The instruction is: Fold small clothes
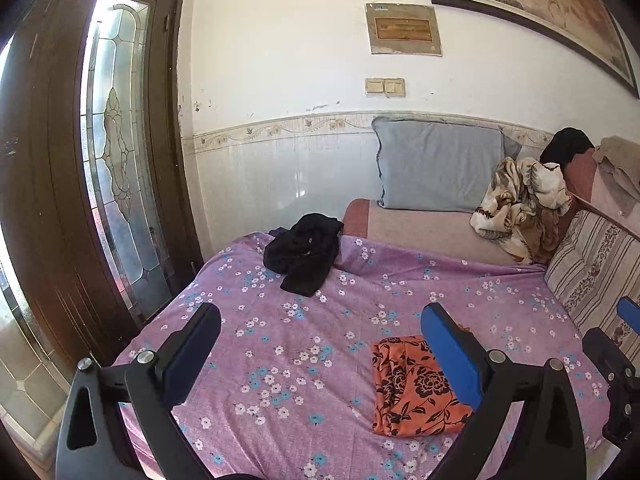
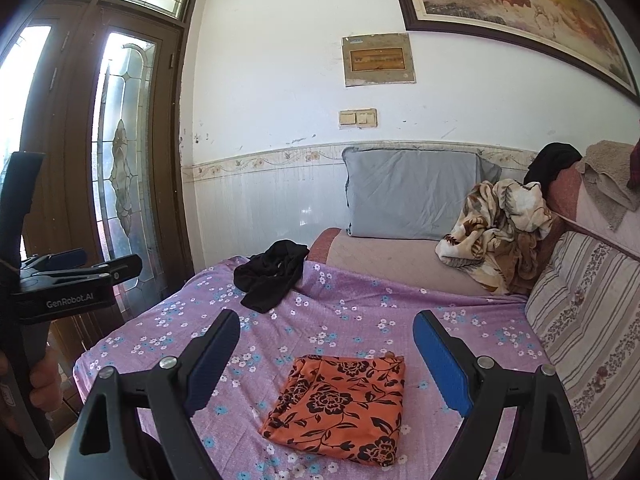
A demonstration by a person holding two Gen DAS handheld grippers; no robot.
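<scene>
Right wrist view shows the right gripper (image 2: 326, 346) with its tongs spread wide and nothing between them, raised above the folded orange floral cloth (image 2: 340, 404) lying flat near the front edge of the purple flowered bed sheet (image 2: 360, 312). The left gripper (image 1: 320, 340) is likewise spread and empty, and a crumpled black garment (image 1: 304, 256) sits at the sheet's far edge.

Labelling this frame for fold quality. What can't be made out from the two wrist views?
- Orange floral cloth: right edge hidden in the left wrist view by the left tool's blue finger; layers underneath unseen in both.
- Black garment: crumpled, type unclear in either view.
- Right tool: in the left wrist view cut off by the right edge.
- Framed painting: cropped by the top edge in both.
</scene>
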